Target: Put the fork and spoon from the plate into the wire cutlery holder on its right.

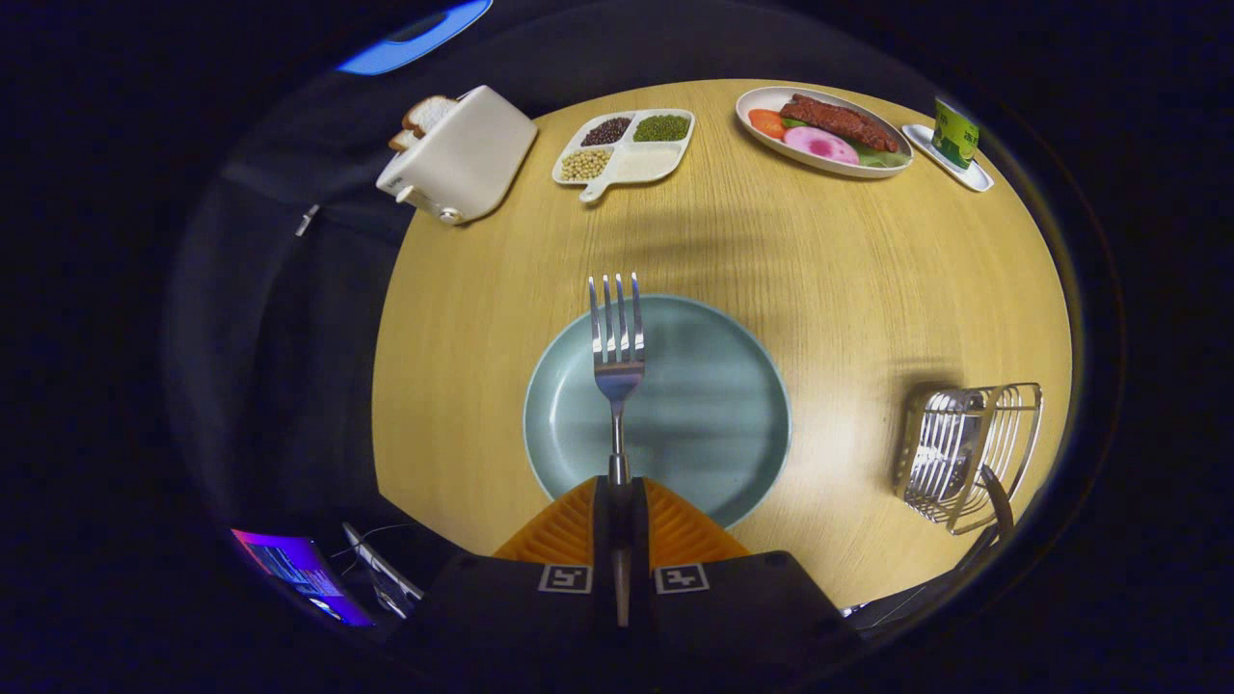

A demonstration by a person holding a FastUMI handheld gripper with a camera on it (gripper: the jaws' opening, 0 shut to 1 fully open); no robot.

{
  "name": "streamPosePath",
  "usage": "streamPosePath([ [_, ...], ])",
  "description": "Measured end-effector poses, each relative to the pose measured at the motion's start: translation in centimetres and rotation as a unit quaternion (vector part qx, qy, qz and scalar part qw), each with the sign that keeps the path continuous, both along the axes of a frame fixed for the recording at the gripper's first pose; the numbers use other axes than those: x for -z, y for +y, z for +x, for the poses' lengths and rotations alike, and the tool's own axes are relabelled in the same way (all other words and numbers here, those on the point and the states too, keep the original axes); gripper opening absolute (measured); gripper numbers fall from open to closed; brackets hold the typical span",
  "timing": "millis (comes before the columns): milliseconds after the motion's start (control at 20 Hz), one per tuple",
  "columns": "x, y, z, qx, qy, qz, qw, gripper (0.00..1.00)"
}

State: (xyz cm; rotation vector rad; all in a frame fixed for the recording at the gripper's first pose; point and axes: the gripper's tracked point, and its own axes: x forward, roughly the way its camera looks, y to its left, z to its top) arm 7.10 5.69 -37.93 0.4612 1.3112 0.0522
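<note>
Two orange ribbed fingers of the gripper clamp the silver metal fork by its handle, tines poking out over the pale blue round plate. Held so far back, it may pivot or catch the silver wire cutlery holder rim.

Black gripper with ribbed orange fingers and two square black-and-white markers

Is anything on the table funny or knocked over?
Nothing is spilled or broken. The gripper holds the fork by its handle above the plate. The wire holder seems to stand upright.
</note>
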Motion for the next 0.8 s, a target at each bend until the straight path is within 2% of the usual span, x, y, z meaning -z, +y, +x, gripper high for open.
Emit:
streamPosePath([
  [150,-3.7,-4.2,-1.7,-0.017,-0.004,-0.009,1.0,0.09],
  [400,-7.5,-11.5,-5.0,0.004,0.011,-0.02,1.0,0.09],
  [650,-7.3,-16.8,-8.4,-0.015,0.087,-0.042,0.995,0.09],
  [800,-6.0,-18.6,-9.5,-0.047,0.138,-0.06,0.988,0.09],
])
